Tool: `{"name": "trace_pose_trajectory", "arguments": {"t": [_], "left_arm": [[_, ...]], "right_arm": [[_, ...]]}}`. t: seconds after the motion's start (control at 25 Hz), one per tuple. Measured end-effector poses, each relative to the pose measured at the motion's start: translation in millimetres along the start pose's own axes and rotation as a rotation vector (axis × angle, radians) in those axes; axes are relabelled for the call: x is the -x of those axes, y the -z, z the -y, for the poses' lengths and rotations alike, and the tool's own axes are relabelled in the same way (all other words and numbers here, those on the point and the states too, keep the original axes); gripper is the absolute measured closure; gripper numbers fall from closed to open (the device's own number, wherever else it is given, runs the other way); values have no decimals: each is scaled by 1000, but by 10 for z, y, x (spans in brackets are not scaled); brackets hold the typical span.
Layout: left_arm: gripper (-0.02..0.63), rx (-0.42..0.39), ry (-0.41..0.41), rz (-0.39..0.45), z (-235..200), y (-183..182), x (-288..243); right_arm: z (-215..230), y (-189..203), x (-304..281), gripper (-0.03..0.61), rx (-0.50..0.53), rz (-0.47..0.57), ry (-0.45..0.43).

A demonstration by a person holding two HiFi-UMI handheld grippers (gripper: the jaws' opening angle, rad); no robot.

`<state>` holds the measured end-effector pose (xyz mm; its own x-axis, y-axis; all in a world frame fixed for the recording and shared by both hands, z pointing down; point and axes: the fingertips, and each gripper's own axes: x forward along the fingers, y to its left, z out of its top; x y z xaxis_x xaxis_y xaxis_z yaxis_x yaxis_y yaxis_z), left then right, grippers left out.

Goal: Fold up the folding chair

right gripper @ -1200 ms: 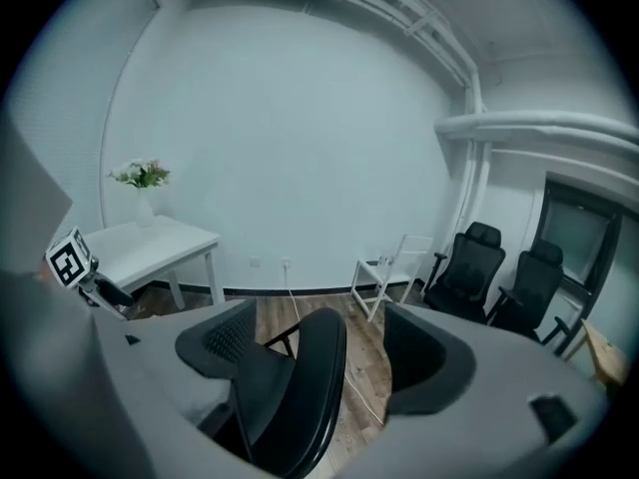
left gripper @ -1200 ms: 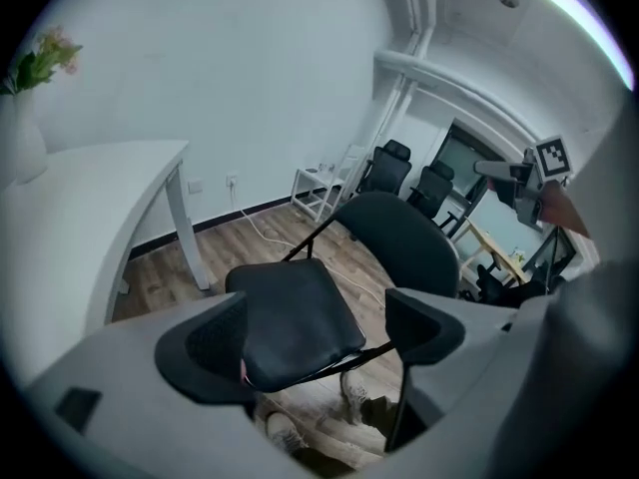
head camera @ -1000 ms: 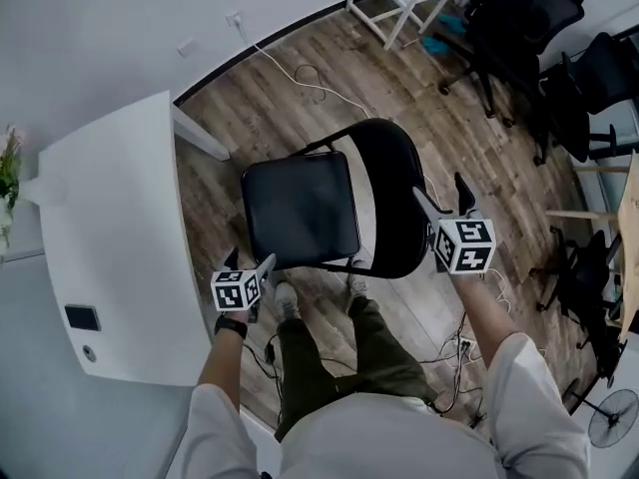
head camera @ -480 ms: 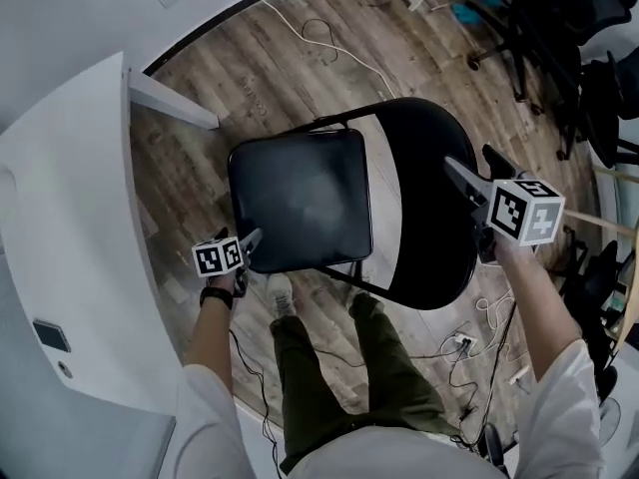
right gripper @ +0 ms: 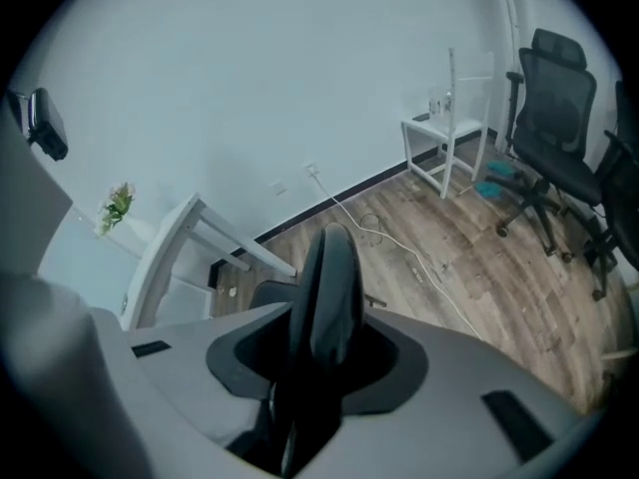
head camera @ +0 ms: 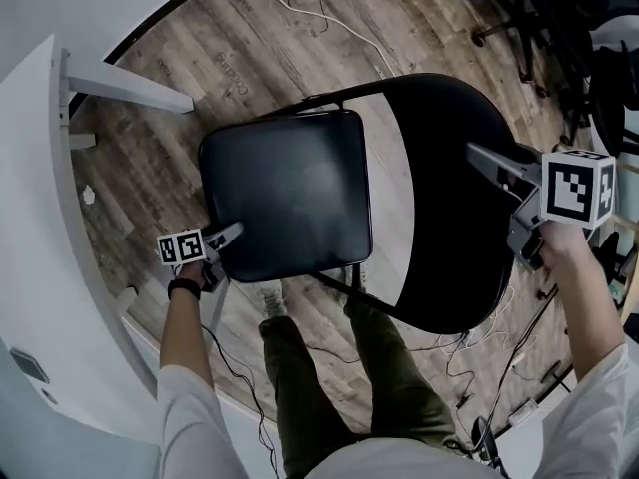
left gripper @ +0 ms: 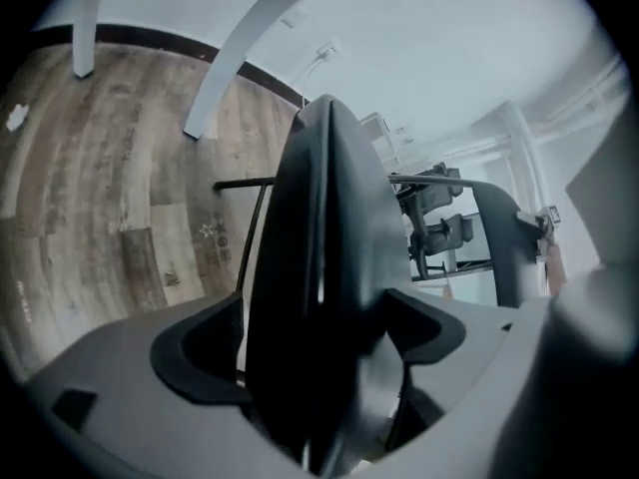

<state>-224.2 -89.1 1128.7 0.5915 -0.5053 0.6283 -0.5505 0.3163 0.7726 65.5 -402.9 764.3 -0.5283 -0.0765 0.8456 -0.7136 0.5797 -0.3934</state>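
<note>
The black folding chair stands unfolded on the wood floor, its padded seat (head camera: 285, 193) in the middle and its curved backrest (head camera: 449, 198) to the right. My left gripper (head camera: 225, 236) sits at the seat's near left edge. In the left gripper view the seat's edge (left gripper: 319, 218) fills the gap between the jaws of my left gripper (left gripper: 324, 367). My right gripper (head camera: 499, 168) is on the backrest's top rim. Its jaws have just been closing, and the backrest rim (right gripper: 329, 287) stands between them in my right gripper (right gripper: 315, 367).
A white table (head camera: 40, 218) with a slanted leg (head camera: 130, 93) runs along the left. A white cable (head camera: 319, 13) crosses the floor beyond the chair. Black office chairs (head camera: 579, 28) crowd the upper right. The person's legs (head camera: 300, 367) stand just behind the chair, with loose cables (head camera: 499, 317) nearby.
Both grippers have come down onto the chair, the left to the seat's edge and the right to the backrest's top. The right gripper's jaws have narrowed around the rim.
</note>
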Motion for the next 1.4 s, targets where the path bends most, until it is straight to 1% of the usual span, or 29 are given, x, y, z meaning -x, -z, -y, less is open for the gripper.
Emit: {"name": "trace_pose_trajectory", "arguments": {"t": [0.08, 0.16, 0.2, 0.28, 0.32, 0.4, 0.44, 0.56, 0.68, 0.84, 1.08, 1.12, 1.24, 1.4], "left_arm": [[172, 59, 115, -7, -68, 28, -46], [173, 126, 230, -5, -61, 43, -92], [173, 162, 256, -11, -56, 62, -111], [177, 236, 234, -45, -96, 130, -112], [190, 215, 247, -55, -77, 129, -115], [215, 105, 337, -40, 48, 57, -136], [222, 84, 354, -27, 81, 43, -133], [235, 72, 331, 8, 145, 46, -91], [259, 53, 300, 7, 313, 69, -60], [292, 8, 280, -22, 748, 114, -41], [325, -35, 203, -43, 1505, 231, -12], [328, -42, 185, -48, 1638, 256, -17], [337, -56, 135, -58, 2077, 332, -31], [339, -73, 81, -63, 2620, 402, -79]], "right_arm": [[-81, 0, -96, 447, -7, -16, -54], [-79, 4, -104, 473, -38, -17, -81], [-74, 0, -93, 480, -42, -17, -93], [-97, -21, -89, 490, -13, -22, -134], [-114, -27, -95, 496, -2, -25, -156], [-142, -28, -110, 505, -7, -25, -186], [-155, -32, -119, 506, -12, -23, -193], [-152, -53, -116, 507, -15, -21, -201], [-46, -48, 1, 508, -38, -25, -173], [-98, -135, 223, 508, -30, -10, -206], [-86, -229, 589, 506, -60, -6, -214], [-58, -234, 654, 506, -66, -11, -196], [100, -242, 899, 507, -60, -39, -90], [157, -269, 1132, 507, -49, -48, -57]]}}
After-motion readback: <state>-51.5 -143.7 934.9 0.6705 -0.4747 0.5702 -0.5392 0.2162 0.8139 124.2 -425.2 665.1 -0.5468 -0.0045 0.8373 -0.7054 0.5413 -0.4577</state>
